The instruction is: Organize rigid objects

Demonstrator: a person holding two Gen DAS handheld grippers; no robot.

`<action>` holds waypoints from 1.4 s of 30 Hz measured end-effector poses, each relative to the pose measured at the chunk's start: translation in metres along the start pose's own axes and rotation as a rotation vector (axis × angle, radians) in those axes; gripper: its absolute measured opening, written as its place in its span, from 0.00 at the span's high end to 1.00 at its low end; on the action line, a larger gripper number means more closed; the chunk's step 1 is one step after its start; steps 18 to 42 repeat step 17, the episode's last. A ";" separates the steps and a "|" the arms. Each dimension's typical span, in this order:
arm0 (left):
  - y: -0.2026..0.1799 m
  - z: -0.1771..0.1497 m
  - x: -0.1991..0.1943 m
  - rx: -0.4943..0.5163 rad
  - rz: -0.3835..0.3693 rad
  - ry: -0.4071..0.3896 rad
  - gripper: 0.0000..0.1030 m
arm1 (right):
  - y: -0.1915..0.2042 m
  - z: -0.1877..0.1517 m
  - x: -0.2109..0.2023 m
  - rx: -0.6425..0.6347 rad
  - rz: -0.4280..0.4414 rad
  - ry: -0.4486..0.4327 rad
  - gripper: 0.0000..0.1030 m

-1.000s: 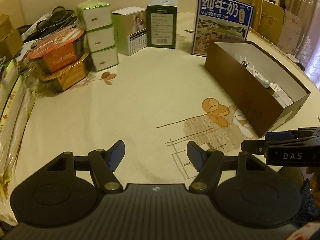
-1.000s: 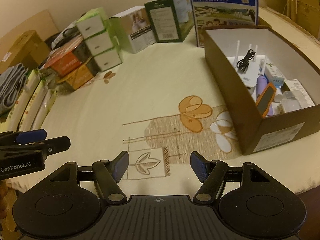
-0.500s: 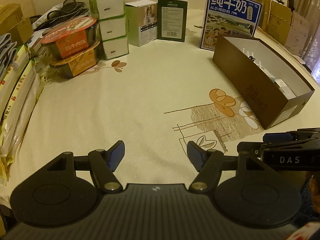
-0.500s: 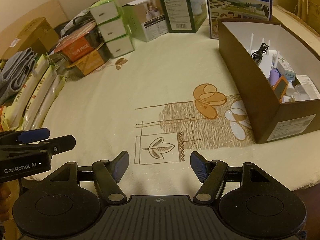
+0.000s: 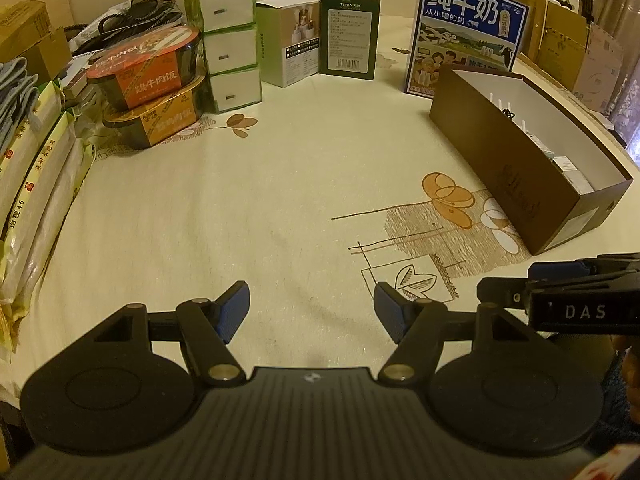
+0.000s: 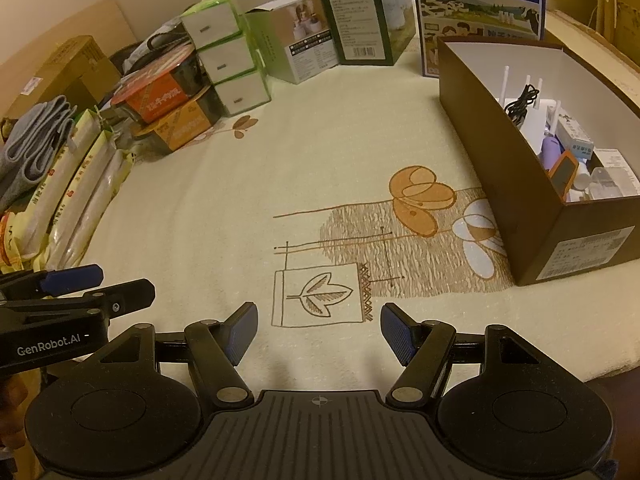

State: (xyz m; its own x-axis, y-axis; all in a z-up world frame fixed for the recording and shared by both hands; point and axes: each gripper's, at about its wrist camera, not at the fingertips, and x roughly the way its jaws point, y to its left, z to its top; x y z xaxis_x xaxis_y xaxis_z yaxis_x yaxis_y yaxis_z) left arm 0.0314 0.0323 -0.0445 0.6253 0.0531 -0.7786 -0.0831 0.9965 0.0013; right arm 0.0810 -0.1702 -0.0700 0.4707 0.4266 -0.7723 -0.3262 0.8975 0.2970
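— Hovering over the near edge of the cloth (image 5: 248, 208), both grippers?
— Yes; left gripper (image 5: 311, 307) and right gripper (image 6: 318, 330) gape, holding nothing; the box (image 6: 496, 160) sits at the right edge, small items inside

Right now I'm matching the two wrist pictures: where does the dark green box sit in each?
Left wrist: dark green box at top centre.
Right wrist: it is again top centre.
Shared landmark: the blue milk carton stands to its right in both.
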 end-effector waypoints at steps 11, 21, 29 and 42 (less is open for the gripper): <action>-0.001 0.001 -0.001 -0.003 -0.005 -0.010 0.37 | 0.001 -0.001 0.001 0.004 -0.001 0.001 0.37; -0.003 0.001 0.000 0.000 -0.002 -0.011 0.37 | -0.001 -0.001 0.002 0.006 0.001 0.004 0.37; -0.003 0.001 0.000 0.000 -0.002 -0.011 0.37 | -0.001 -0.001 0.002 0.006 0.001 0.004 0.37; -0.003 0.001 0.000 0.000 -0.002 -0.011 0.37 | -0.001 -0.001 0.002 0.006 0.001 0.004 0.37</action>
